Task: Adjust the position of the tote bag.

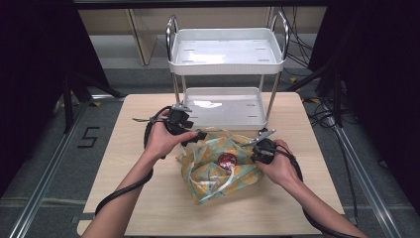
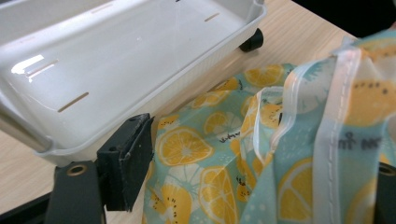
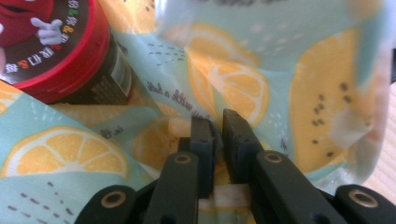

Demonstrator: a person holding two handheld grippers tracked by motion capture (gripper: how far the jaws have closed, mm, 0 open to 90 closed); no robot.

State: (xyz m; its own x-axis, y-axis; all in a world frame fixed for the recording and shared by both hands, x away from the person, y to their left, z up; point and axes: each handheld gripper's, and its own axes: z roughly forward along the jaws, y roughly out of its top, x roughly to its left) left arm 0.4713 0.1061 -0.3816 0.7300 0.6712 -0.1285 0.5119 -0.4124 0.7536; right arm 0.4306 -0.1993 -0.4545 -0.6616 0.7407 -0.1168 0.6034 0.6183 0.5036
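White cart (image 1: 225,106) blocks behind bag (image 1: 218,166); table (image 1: 148,208) sides free

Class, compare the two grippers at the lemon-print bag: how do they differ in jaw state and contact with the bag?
The left gripper has jaws standing wide apart; the right gripper has jaws pinched together. The left presses nothing, with the bag loose between its jaws; the right clamps the fabric. Both have black jaws.

A white two-tier cart (image 1: 227,64) stands at the wooden table's (image 1: 148,198) far edge, apparently empty.
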